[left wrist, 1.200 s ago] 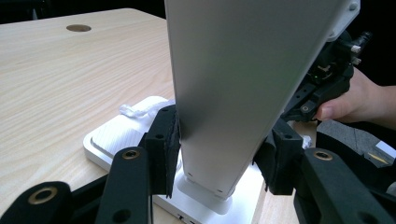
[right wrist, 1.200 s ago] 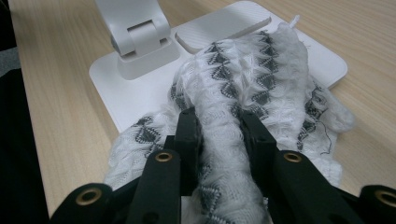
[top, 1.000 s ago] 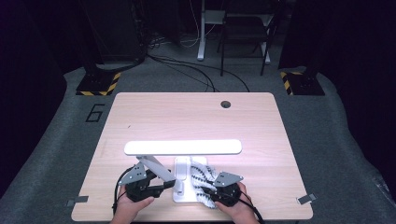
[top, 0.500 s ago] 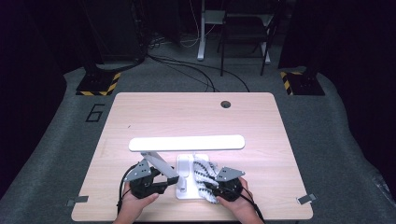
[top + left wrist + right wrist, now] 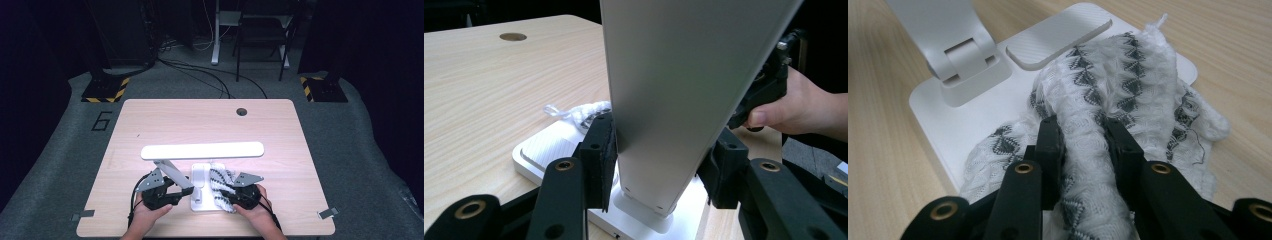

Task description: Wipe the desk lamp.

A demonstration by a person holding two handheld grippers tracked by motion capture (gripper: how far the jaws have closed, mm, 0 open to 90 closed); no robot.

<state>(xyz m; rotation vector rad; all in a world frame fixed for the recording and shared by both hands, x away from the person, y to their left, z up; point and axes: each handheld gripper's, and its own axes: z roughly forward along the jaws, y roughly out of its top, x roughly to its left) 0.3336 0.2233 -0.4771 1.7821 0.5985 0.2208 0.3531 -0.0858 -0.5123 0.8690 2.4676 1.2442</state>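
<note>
On the left, the left gripper [image 5: 167, 192] clamps the lamp's arm [image 5: 674, 100] low down, just above its hinge; in the left gripper view both pads [image 5: 605, 155] press on the flat grey arm from either side, so it looks like a steadying hold that keeps the lamp [image 5: 202, 150] from tipping or sliding. The lamp's base [image 5: 200, 187] sits near the front edge of the table [image 5: 165, 125], with the light bar across above it. To the right, the right gripper [image 5: 231, 196] is closed on a fold of the cloth [image 5: 1128, 85], a white knit with grey diamonds, which lies bunched on the right part of the base and spills over its edge onto the wood. The step in hand seems to be wiping the base with the cloth while the lamp is held fast. The next move likely calls for dragging the cloth across the base with light downward pressure, keeping the fold pinched and the left hold firm. What stands in the way is the hinge block [image 5: 965, 65] and the arm rising from it, which the cloth must work around, and the raised pad [image 5: 1058, 42] on the base. Farther off, the table has a cable hole [image 5: 242, 111] near its far edge, well apart from the work.
</note>
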